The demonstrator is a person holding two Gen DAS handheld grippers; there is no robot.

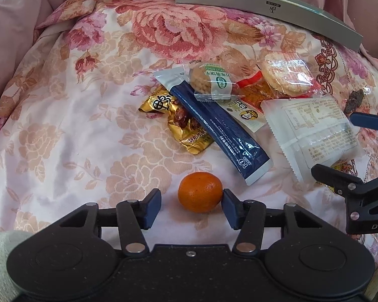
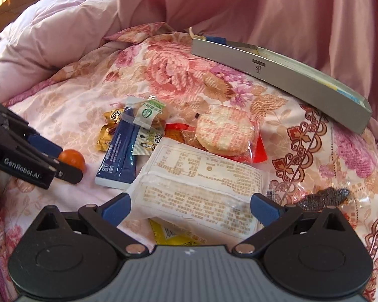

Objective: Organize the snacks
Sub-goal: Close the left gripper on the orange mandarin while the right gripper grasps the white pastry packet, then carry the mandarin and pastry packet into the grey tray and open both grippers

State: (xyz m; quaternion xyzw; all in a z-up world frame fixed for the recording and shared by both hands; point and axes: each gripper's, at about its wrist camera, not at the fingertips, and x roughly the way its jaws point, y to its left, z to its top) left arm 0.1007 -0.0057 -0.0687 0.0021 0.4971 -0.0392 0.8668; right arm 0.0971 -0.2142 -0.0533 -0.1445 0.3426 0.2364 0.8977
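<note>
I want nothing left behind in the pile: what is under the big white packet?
A yellow packet pokes out from under the white packet at its near edge. Its far edge overlaps the red-wrapped snack. Whatever else lies beneath is covered.

We see a mandarin (image 1: 200, 195) on the bedspread (image 1: 63, 136), snack packets (image 1: 239, 105) heaped behind it, a box (image 1: 264, 7) farthest back.
</note>
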